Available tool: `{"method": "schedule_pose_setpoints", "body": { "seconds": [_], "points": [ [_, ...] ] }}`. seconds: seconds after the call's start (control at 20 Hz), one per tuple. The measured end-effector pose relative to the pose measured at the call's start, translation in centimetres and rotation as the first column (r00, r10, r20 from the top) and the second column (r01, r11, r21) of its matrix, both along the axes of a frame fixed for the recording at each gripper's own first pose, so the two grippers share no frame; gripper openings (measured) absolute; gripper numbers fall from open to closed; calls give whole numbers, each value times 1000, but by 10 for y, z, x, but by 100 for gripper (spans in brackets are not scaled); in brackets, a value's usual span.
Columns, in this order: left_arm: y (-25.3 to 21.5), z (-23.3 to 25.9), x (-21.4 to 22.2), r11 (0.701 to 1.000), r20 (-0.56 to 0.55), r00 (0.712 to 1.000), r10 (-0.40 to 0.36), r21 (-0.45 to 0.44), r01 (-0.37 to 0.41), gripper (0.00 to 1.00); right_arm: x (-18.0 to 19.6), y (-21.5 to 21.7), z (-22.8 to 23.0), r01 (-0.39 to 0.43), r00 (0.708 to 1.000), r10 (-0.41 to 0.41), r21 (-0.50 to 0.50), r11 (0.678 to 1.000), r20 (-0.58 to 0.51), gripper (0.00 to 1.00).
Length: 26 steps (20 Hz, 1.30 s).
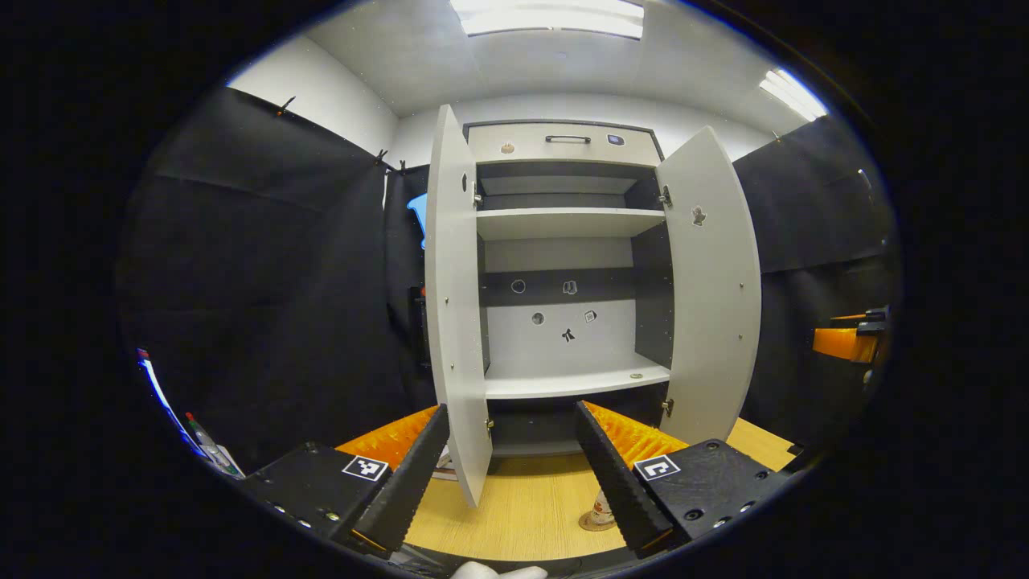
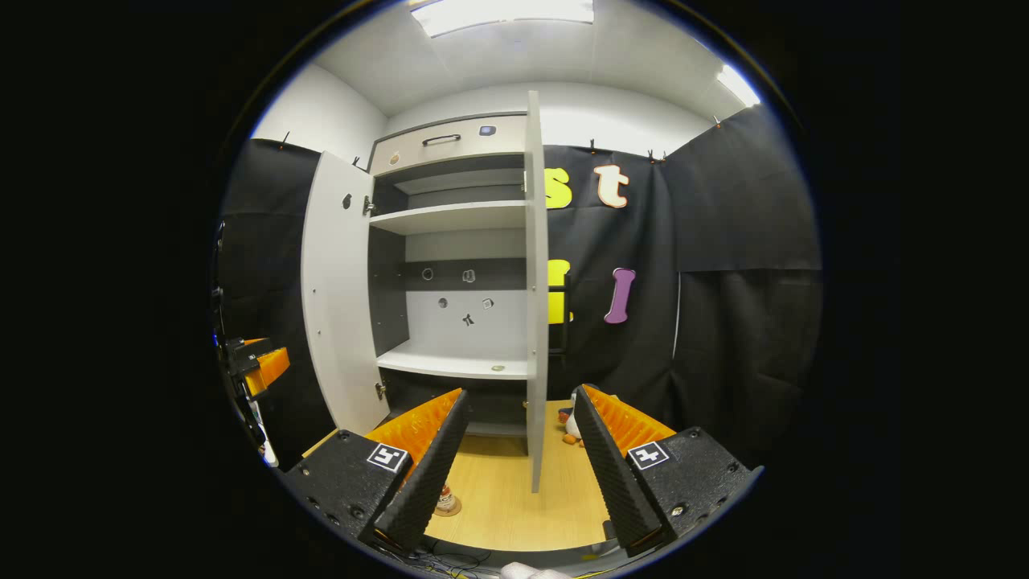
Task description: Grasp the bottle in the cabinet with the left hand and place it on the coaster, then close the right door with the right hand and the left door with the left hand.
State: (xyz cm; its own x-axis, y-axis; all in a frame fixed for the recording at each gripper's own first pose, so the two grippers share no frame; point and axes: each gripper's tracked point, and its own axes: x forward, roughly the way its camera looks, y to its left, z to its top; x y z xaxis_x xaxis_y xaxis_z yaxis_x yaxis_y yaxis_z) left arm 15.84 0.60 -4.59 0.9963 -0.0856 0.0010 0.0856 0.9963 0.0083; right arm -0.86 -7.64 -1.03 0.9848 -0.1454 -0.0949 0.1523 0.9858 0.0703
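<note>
A: In the left gripper view, what is the left gripper (image 1: 510,462) doing?

B: It is hanging back with its jaws spread and nothing between them, facing the open cabinet (image 1: 563,145). The left door (image 1: 457,322) is standing edge-on at twelve o'clock from it, and the right door (image 1: 711,289) is swung out towards two o'clock. The bottle (image 1: 601,507) is standing upright on the coaster (image 1: 596,523) on the table (image 1: 522,507), low at five o'clock, partly behind a finger; its long axis is running vertically.

A: And the right gripper view?

B: The right gripper (image 2: 518,450) is waiting with jaws apart too, the right door (image 2: 535,305) edge-on at twelve o'clock, probably lined up for pushing. The bottle (image 2: 444,498) is sitting at seven o'clock, neck up.
</note>
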Motion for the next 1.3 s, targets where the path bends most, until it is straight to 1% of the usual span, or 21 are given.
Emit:
{"method": "schedule_pose_setpoints", "body": {
  "seconds": [0.15,0.25,0.4,0.55,0.65,0.8,0.95,1.05,1.15,1.3],
  "points": [
    [1,8,-1,1000,8,1000,9,-2,-9,95,8,-1,0,-15,1000,15,-2,1000,1,82],
    [-2,10,2,1000,4,1000,6,-1,-6,95,14,-15,2,-6,1000,6,-10,1000,2,82],
    [-12,11,12,1000,-6,1000,-3,-9,3,95,33,-58,7,29,1000,-29,-28,999,4,82],
    [-23,12,25,1000,-9,1000,4,-2,-4,95,64,-111,10,56,998,-57,-60,997,-12,82],
    [-31,12,35,1000,-16,1000,19,-2,-19,95,88,-141,13,66,998,-66,-46,997,-11,82],
    [-45,17,50,1000,-14,1000,24,-16,-24,95,128,-167,18,35,999,-35,-9,999,-5,82],
    [-55,27,62,998,-3,999,51,-25,-51,95,161,-183,26,-10,1000,10,-1,1000,5,82],
    [-62,30,68,997,-1,998,67,-30,-67,95,174,-183,30,-55,998,54,11,998,7,82],
    [-68,31,71,996,-2,996,85,-29,-85,95,186,-166,34,-148,989,148,27,989,11,82],
    [-73,27,74,992,-14,993,119,-38,-120,95,191,-162,37,-202,979,201,-27,979,-8,81]
  ]
}}
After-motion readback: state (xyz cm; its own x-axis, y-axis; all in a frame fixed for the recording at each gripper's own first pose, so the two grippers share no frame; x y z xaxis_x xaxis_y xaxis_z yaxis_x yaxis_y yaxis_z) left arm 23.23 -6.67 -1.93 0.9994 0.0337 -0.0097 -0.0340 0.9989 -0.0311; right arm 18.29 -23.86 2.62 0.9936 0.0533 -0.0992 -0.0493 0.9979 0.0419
